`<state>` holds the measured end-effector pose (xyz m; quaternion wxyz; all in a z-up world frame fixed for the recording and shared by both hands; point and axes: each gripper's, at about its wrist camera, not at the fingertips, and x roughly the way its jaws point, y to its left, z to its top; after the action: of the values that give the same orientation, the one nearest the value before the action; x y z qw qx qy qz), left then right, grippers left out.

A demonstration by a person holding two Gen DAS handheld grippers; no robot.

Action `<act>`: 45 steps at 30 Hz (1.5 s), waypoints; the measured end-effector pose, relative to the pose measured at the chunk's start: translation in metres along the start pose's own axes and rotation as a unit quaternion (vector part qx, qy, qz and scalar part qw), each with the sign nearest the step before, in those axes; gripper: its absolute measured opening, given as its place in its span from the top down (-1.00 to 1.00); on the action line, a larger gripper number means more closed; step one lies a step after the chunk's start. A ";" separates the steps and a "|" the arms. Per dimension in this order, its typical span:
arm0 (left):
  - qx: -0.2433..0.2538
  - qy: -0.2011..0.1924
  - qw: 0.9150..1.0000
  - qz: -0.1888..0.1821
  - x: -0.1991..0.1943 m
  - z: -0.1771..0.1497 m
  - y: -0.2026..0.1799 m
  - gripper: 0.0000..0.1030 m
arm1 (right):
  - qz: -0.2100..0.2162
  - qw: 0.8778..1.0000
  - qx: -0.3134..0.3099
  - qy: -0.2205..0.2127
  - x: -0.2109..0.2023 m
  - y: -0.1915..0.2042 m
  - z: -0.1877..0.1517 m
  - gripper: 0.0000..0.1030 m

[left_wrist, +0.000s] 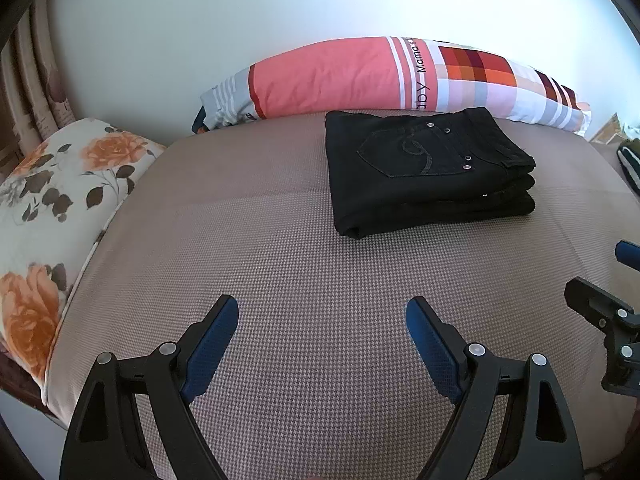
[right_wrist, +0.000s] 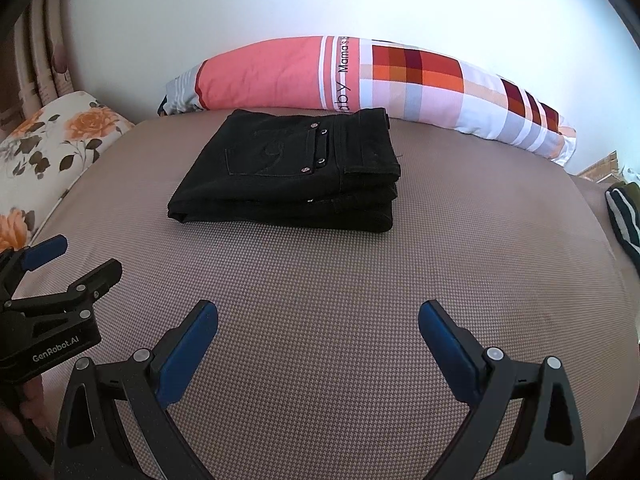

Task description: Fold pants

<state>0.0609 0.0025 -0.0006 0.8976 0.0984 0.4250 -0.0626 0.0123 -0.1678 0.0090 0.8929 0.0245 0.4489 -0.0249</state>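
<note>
I have the left hand-held gripper [left_wrist: 322,312] hovering over the bed with its two black fingers and blue pads [left_wrist: 208,344] spread wide apart, nothing between them but bare cover. The right hand-held gripper [right_wrist: 318,316] is the same: jaws well apart, empty, pointed down at the mattress. Each shows at the edge of the other's view, so I read them as side by side, close to the near edge of the bed.

Under both lies the bed's beige, finely checked woven cover [right_wrist: 320,272], smooth and flat in front of me.

Farther out, towards the wall, sit the black denim pants [right_wrist: 296,172], folded into a compact rectangular stack of several layers. A back pocket with curled stitching and small metal rivets faces up, and the waistband end lies to the right in both views. The stack rests flat on the cover, well apart from both grippers.

Just behind the pants, touching or nearly touching their far edge, a long bolster pillow in coral pink with white stripes and a red, orange and grey check [left_wrist: 360,76] runs along the pale wall [left_wrist: 280,8]. At the left edge of the bed lies a cream pillow printed with orange roses [left_wrist: 52,200]. At the far right a dark striped fabric item [right_wrist: 624,216] is only partly in view.
</note>
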 end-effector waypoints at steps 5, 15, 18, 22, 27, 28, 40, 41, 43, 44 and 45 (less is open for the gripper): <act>0.002 0.001 1.000 0.001 0.001 0.000 0.001 -0.67 | 0.001 1.000 0.000 0.005 0.002 0.000 -0.002 -0.93; 0.003 0.002 1.000 0.000 0.002 0.000 0.001 -0.67 | 0.002 1.000 -0.004 0.009 0.003 0.001 -0.002 -0.93; 0.003 0.002 1.000 0.000 0.002 0.000 0.000 -0.67 | 0.003 1.000 -0.004 0.010 0.003 0.001 -0.002 -0.93; 0.006 0.003 1.000 0.002 0.003 -0.001 0.002 -0.67 | 0.004 1.000 -0.005 0.012 0.003 0.002 -0.003 -0.93; 0.009 0.002 1.000 0.002 0.004 -0.001 0.001 -0.67 | 0.005 1.000 -0.006 0.016 0.005 0.001 -0.001 -0.93; 0.010 0.003 1.000 0.003 0.005 -0.001 0.001 -0.67 | 0.004 1.000 -0.006 0.016 0.005 0.002 -0.002 -0.93; 0.017 0.002 1.000 0.005 0.006 0.000 0.000 -0.67 | 0.006 1.000 -0.005 0.020 0.008 0.001 -0.002 -0.93; 0.017 0.001 1.000 0.005 0.006 0.000 0.001 -0.67 | 0.006 1.000 -0.004 0.021 0.008 0.001 -0.002 -0.93; 0.016 0.002 1.000 0.006 0.006 -0.001 0.001 -0.67 | 0.007 1.000 -0.005 0.022 0.008 0.001 -0.001 -0.93; 0.015 0.003 1.000 0.005 0.006 -0.001 0.001 -0.67 | 0.007 1.000 -0.004 0.023 0.008 0.001 -0.002 -0.93; 0.015 0.002 1.000 0.005 0.006 -0.001 0.000 -0.67 | 0.007 1.000 -0.003 0.023 0.008 0.000 -0.002 -0.93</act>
<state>0.0639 0.0026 -0.0055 0.8956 0.1141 0.4252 -0.0642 0.0154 -0.1673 0.0017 0.8827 0.0258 0.4690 -0.0166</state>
